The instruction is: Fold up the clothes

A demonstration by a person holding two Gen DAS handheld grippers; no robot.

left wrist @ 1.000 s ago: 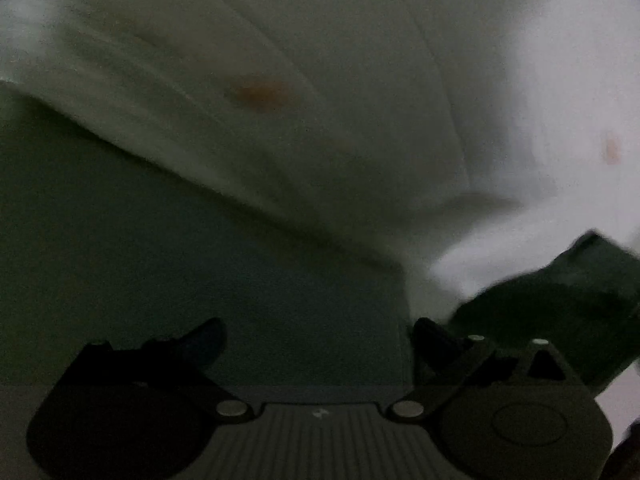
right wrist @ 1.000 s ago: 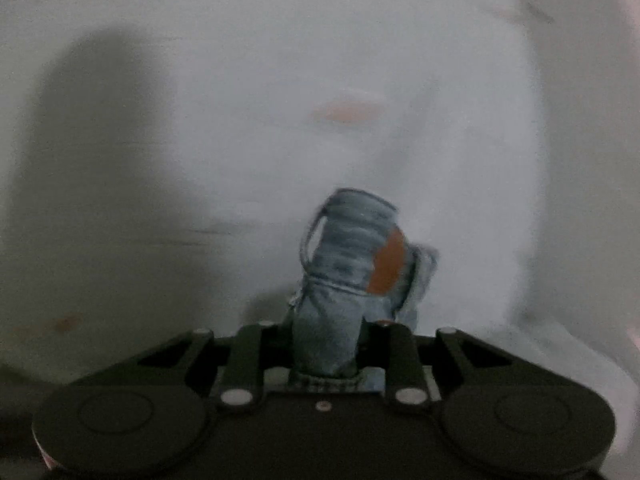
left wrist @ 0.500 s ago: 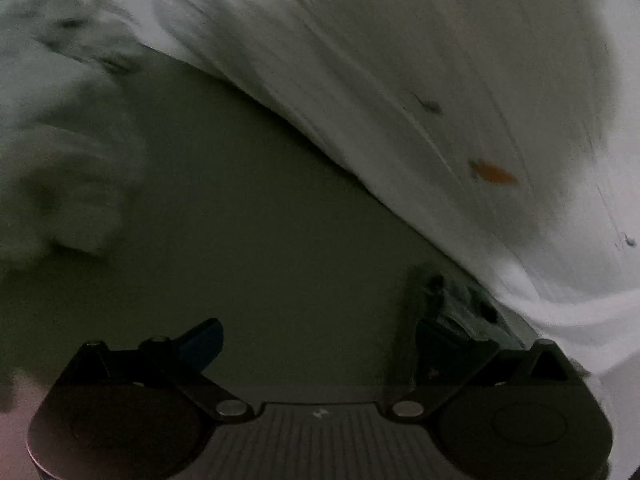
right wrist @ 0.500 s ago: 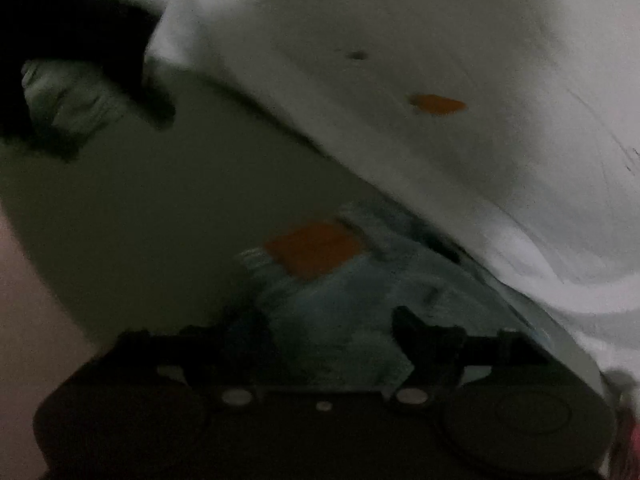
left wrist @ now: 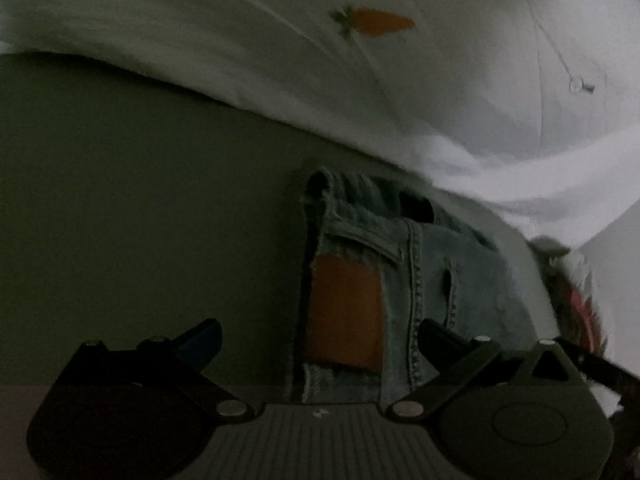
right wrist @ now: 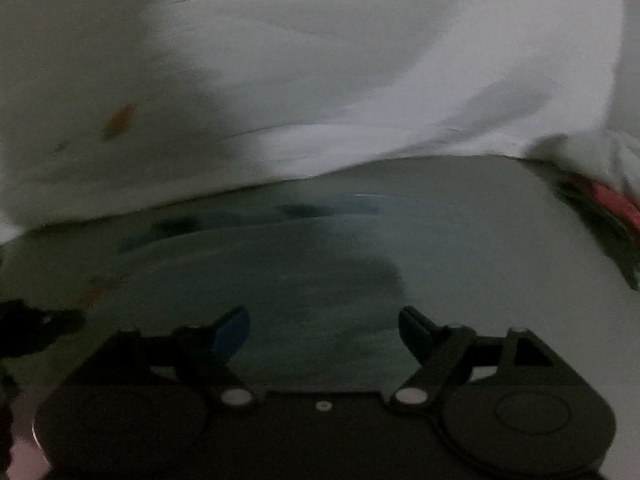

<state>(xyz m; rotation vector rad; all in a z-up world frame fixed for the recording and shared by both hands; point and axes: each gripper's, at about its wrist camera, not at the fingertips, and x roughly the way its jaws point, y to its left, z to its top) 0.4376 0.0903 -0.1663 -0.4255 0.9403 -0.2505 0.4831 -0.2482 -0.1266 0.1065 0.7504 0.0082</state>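
Since a second ago the right gripper (right wrist: 322,330) has let go of the bunched denim it pinched; its fingers now stand wide apart with nothing between them, above a blurred blue-grey spread that may be the jeans (right wrist: 304,264), though motion smear makes that hard to confirm. Its blue left pad (right wrist: 232,330) is visible. Farther off, a white sheet (right wrist: 320,80) fills the upper view, with one faint orange mark on its left. A red-and-dark item (right wrist: 608,208) at the right edge is too blurred to identify. The left gripper (left wrist: 316,344) is likewise spread, holding nothing; the jeans (left wrist: 432,264) lie on the olive surface (left wrist: 140,220) ahead and reach in between the fingers, their orange patch (left wrist: 344,312) up. Whether the right finger touches the denim cannot be told. Beyond them, the white sheet (left wrist: 440,80) bears a carrot print (left wrist: 376,22), and something reddish at the right edge is cut off.
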